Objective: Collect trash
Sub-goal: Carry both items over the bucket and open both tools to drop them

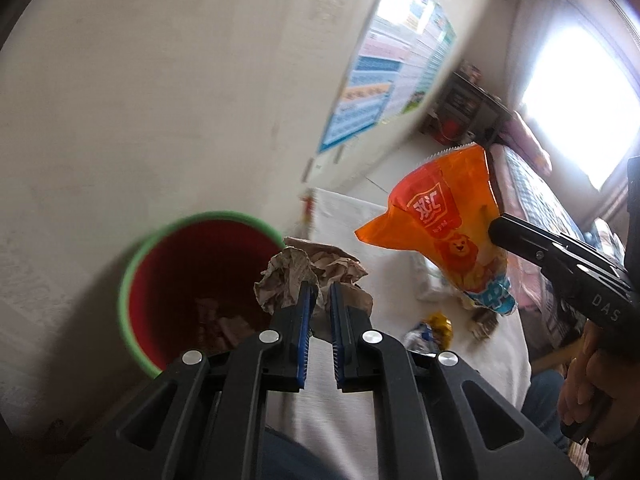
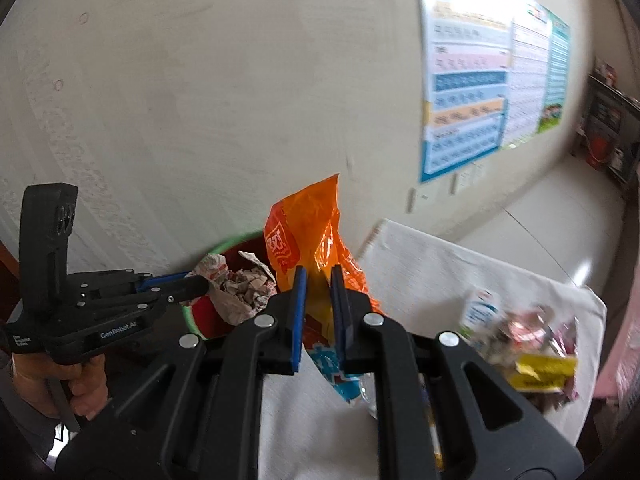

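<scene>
My left gripper [image 1: 319, 294] is shut on a crumpled brown paper wad [image 1: 292, 276] and holds it at the right rim of a red bin with a green rim [image 1: 168, 248]. The bin has some trash at its bottom. My right gripper [image 2: 319, 280] is shut on an orange snack bag [image 2: 308, 236] and holds it up in the air. In the right wrist view the left gripper [image 2: 200, 282] holds the paper wad [image 2: 240, 288] over the bin [image 2: 208, 316]. In the left wrist view the right gripper [image 1: 496, 232] pinches the orange bag [image 1: 444, 224].
A white cloth-covered table [image 2: 420, 272] carries a pile of wrappers and packets [image 2: 528, 340] at its right end. More wrappers [image 1: 432, 328] lie on the cloth. A plain wall with posters [image 2: 480, 80] stands behind. A bed [image 1: 536, 192] lies at the right.
</scene>
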`<state>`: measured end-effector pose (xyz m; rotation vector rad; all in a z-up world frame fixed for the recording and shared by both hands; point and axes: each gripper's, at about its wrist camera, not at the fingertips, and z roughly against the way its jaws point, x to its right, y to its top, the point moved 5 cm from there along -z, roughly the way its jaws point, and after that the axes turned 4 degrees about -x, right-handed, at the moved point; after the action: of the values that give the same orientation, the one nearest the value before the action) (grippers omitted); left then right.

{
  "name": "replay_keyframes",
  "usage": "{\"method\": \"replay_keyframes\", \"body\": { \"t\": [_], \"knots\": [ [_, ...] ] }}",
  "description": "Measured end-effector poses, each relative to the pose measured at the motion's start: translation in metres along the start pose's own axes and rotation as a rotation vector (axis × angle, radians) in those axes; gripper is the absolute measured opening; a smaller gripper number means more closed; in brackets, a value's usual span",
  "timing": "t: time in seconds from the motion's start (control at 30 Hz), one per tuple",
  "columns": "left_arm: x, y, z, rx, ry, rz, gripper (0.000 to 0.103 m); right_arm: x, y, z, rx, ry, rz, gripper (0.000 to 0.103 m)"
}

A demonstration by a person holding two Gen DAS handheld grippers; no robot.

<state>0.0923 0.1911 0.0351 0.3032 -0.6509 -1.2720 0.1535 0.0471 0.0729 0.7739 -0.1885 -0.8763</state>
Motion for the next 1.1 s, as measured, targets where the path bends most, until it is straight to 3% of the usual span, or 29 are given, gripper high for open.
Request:
{"method": "replay_keyframes", "body": {
  "t": [0.37, 0.73, 0.77, 0.83, 0.9, 0.97, 1.03, 1.1],
  "knots": [
    [-0.070, 0.010, 0.011, 0.012, 0.051, 0.089, 0.007, -0.065, 0.040, -0.050, -0.022, 0.095, 0.071, 0.013],
    [-0.095, 0.007, -0.028, -0.052, 0.036, 0.144, 0.009, -0.084, 0.046, -0.102, -0.098, 0.102, 0.092, 0.013],
    [-0.096, 0.006, -0.031, -0.060, 0.036, 0.147, 0.011, -0.085, 0.044, -0.108, -0.114, 0.103, 0.091, 0.014],
    [-0.099, 0.003, -0.040, -0.082, 0.038, 0.156, 0.030, -0.084, 0.040, -0.118, -0.136, 0.103, 0.081, 0.016],
    [-0.102, -0.002, -0.042, -0.085, 0.034, 0.164, 0.053, -0.083, 0.037, -0.123, -0.147, 0.097, 0.072, 0.033],
    [-0.104, -0.008, -0.046, -0.091, 0.023, 0.177, 0.061, -0.080, 0.034, -0.126, -0.153, 0.090, 0.050, 0.049],
    [-0.107, -0.013, -0.049, -0.098, 0.026, 0.186, 0.069, -0.079, 0.032, -0.127, -0.158, 0.085, 0.046, 0.049],
    [-0.108, -0.017, -0.051, -0.103, 0.029, 0.189, 0.081, -0.079, 0.032, -0.127, -0.161, 0.082, 0.046, 0.057]
  ]
}}
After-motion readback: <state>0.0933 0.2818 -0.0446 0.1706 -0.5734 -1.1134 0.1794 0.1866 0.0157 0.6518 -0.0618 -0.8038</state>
